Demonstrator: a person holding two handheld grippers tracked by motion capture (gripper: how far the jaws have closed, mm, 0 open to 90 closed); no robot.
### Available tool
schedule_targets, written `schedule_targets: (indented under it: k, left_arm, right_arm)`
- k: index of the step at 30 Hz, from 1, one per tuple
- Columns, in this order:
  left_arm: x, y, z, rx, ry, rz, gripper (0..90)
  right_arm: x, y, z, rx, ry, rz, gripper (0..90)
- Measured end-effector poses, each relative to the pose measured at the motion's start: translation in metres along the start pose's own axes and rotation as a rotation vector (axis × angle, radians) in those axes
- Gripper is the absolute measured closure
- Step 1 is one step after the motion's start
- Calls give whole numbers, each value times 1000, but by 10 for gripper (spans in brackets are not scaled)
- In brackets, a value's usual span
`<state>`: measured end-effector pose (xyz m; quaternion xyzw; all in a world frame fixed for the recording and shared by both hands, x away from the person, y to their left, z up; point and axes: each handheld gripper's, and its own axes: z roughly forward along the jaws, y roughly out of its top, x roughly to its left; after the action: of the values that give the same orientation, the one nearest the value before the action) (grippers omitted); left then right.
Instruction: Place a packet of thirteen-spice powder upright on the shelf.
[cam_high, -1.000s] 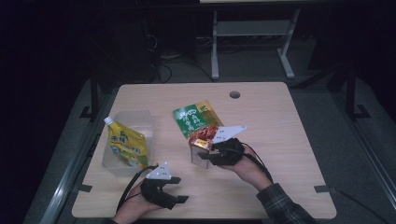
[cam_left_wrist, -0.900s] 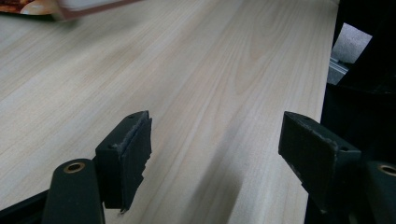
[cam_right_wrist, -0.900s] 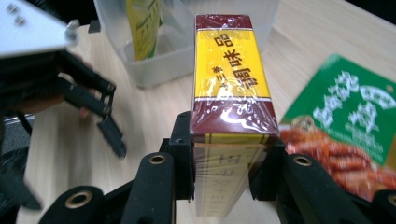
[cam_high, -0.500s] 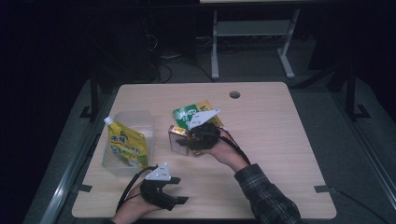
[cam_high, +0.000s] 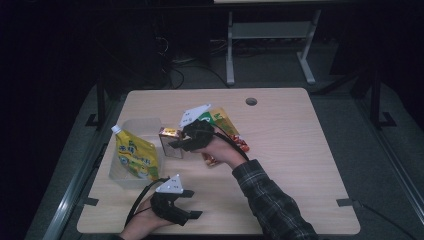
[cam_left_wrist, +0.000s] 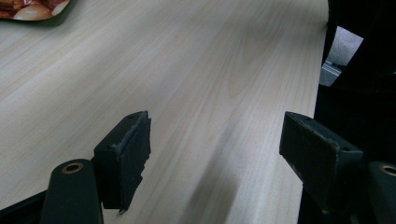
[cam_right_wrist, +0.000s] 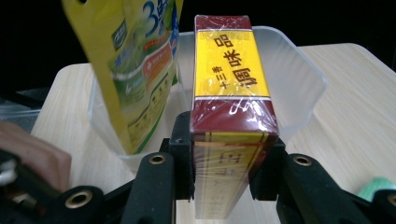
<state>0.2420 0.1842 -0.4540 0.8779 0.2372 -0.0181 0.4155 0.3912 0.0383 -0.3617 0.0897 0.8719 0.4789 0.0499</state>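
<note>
Box (cam_right_wrist: 232, 116), red and yellow, wrapped in clear film, clamped between the two black jaws of the right hand-held gripper (cam_right_wrist: 229, 158), one jaw on each long side. Seen from the high view as a small carton (cam_high: 170, 141) just beside the right wall of the clear plastic tub (cam_high: 141, 125), at the left half of the bench (cam_high: 300, 160); whether resting on the wood or held just above, cannot tell. Yellow pouch (cam_high: 136, 156) with a white spout standing tilted inside the tub, its printed face close beside the box in the right gripper view (cam_right_wrist: 140, 70). Green and red snack bag (cam_high: 226, 129) lying flat on the bench behind the right hand-held gripper (cam_high: 187, 140), partly covered by the hand and plaid sleeve (cam_high: 272, 205). Left hand-held gripper (cam_high: 177, 210) near the front edge of the bench, well apart from the tub's contents, jaws spread wide with nothing but bare wood between them (cam_left_wrist: 215, 154). Corner of the snack bag (cam_left_wrist: 32, 9) at the top left of the left gripper view.
</note>
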Motion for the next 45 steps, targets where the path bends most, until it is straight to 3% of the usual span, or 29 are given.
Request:
schedule_targets:
  k: [10,24,31,45]
  left_arm:
    - [-1,0,1,3,-8,14,243]
    - [-3,1,3,6,-20,16,243]
    - [-3,2,4,12,-27,40,242]
    - [-3,3,4,13,-29,43,242]
  right_arm:
    - [-6,20,23,30,35,-45,670]
    - [-8,30,48,48,72,-51,669]
    - [-11,35,68,29,100,-63,669]
    - [-9,46,95,15,133,-84,668]
